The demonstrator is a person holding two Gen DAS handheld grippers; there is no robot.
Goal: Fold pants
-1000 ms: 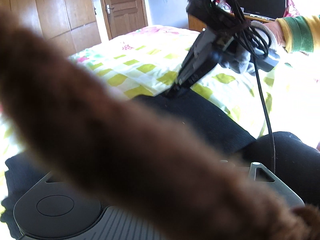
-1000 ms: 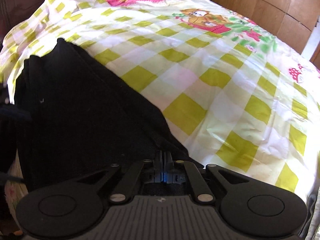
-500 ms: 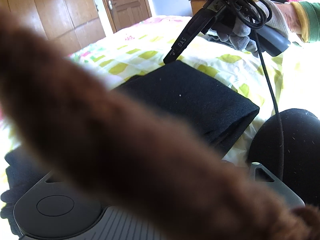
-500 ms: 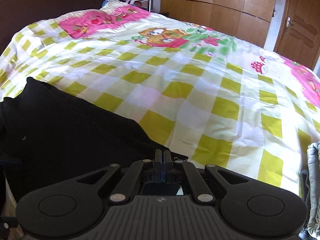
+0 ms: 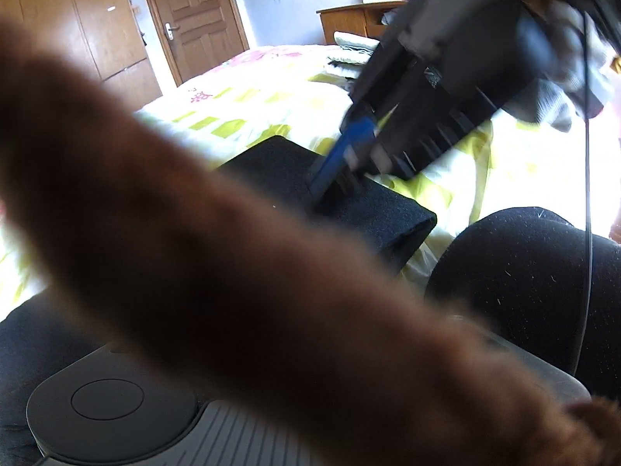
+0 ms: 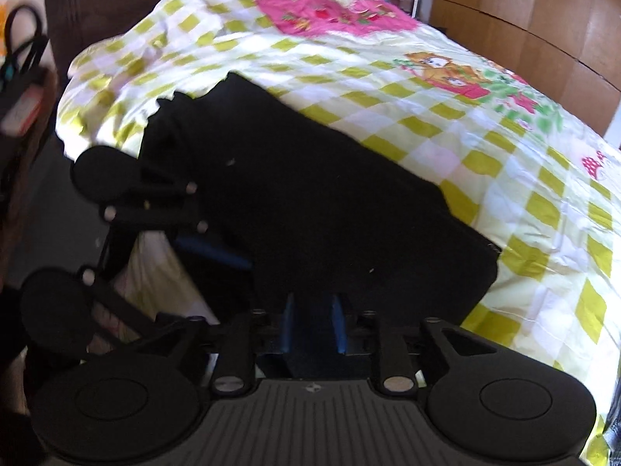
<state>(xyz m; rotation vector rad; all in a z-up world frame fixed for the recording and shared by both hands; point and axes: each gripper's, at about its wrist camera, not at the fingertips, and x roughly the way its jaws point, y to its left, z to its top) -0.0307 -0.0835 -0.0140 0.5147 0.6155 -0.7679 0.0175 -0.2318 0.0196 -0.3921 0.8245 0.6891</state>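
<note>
Lowered since a moment ago, right gripper [image 6: 310, 324] is now pressing onto folded black pants [image 6: 310, 202] just ahead on the bed [image 6: 524, 178], blue fingers parted, gripping nothing. Left gripper [image 6: 217, 248]: opening hidden. Folding is looking nearly finished; flattening remaining. Containers: none showing.

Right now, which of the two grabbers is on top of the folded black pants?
The right gripper: its blue jaws point down onto the top of the pants. The left gripper is off at their edge, beside the bed.
</note>
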